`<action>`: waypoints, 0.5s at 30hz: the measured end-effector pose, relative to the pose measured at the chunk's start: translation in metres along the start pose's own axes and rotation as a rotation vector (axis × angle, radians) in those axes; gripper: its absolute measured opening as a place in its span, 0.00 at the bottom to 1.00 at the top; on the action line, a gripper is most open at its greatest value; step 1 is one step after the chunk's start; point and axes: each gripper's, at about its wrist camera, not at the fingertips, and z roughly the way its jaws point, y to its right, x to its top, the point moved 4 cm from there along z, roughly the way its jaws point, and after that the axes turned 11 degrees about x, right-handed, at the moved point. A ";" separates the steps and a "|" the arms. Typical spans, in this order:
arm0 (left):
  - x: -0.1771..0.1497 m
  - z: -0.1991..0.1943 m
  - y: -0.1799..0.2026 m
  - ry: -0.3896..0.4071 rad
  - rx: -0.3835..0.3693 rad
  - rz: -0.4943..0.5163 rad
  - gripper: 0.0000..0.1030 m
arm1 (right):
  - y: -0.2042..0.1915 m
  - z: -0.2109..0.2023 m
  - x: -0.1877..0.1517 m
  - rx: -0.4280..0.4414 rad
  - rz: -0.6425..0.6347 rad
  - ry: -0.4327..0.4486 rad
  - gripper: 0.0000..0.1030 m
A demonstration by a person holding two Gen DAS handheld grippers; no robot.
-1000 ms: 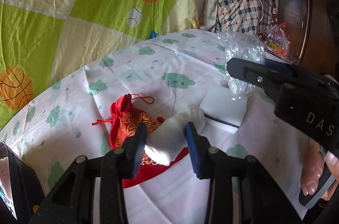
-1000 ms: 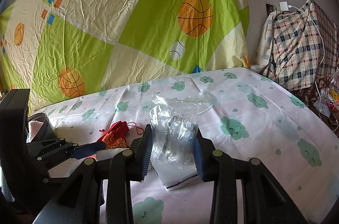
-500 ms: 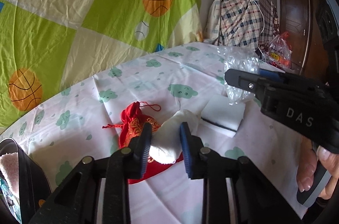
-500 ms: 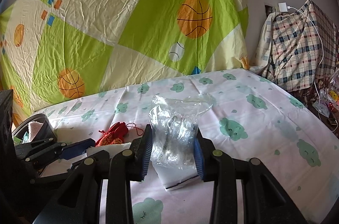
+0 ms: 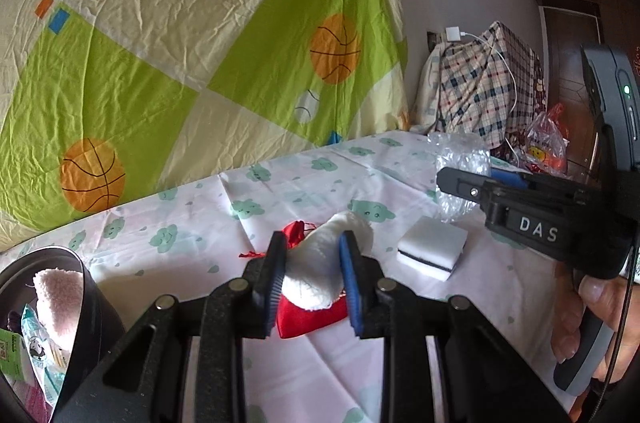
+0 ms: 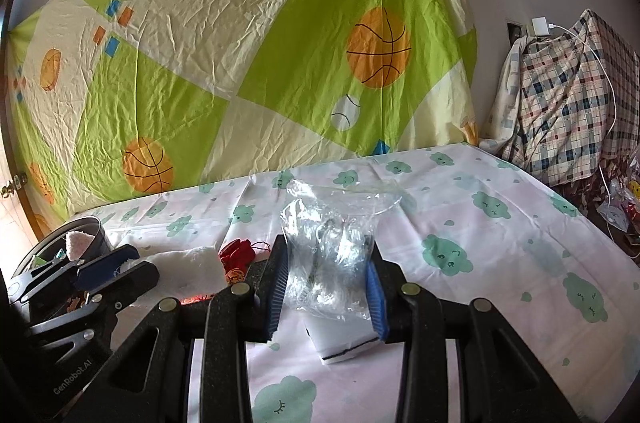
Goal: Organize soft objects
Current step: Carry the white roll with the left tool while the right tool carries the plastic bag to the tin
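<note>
My left gripper is shut on a white soft roll and holds it above a red drawstring pouch on the cloud-print sheet. The roll and the pouch also show in the right wrist view. My right gripper is shut on a crumpled clear plastic bag, seen in the left wrist view too. A white sponge with a black stripe lies under the right gripper.
A black bin with a pink towel and packets stands at the left edge. A green and cream basketball sheet hangs behind the bed. A plaid-covered pile and cables stand at the right.
My left gripper has closed on the white roll and lifted it off the red pouch. The view has tilted up. The right gripper holds the plastic bag still.
</note>
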 end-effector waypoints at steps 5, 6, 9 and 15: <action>-0.002 -0.009 -0.015 0.023 0.035 -0.072 0.24 | -0.006 -0.003 0.001 -0.001 -0.025 0.022 0.36; -0.002 -0.010 -0.019 0.025 0.043 -0.085 0.24 | -0.007 -0.003 0.001 0.000 -0.030 0.025 0.36; -0.004 -0.013 -0.027 0.032 0.068 -0.116 0.24 | -0.010 -0.003 0.001 0.001 -0.039 0.029 0.36; -0.008 -0.022 -0.038 0.052 0.095 -0.147 0.24 | -0.025 -0.003 0.001 0.025 -0.067 0.048 0.36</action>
